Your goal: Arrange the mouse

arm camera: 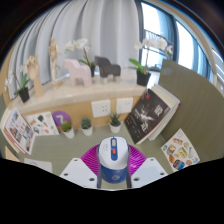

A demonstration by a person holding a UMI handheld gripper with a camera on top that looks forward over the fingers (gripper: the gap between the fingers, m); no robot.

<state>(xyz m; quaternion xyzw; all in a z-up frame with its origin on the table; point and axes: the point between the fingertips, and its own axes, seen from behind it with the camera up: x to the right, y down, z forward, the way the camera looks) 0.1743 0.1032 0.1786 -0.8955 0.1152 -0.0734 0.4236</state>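
A white and blue computer mouse (112, 161) with an orange-red scroll wheel sits between my gripper's (112, 170) two fingers. The magenta pads (91, 164) press against both of its sides, and it is held above the tan table (190, 110). Its front end points away from me, toward the small pots.
Three small potted plants (87, 126) stand in a row just beyond the mouse. A dark magazine (147, 114) lies to the right, a printed card (180, 148) further right, and leaflets (20, 130) to the left. Orchids (147, 60) and a shelf stand at the back by curtained windows.
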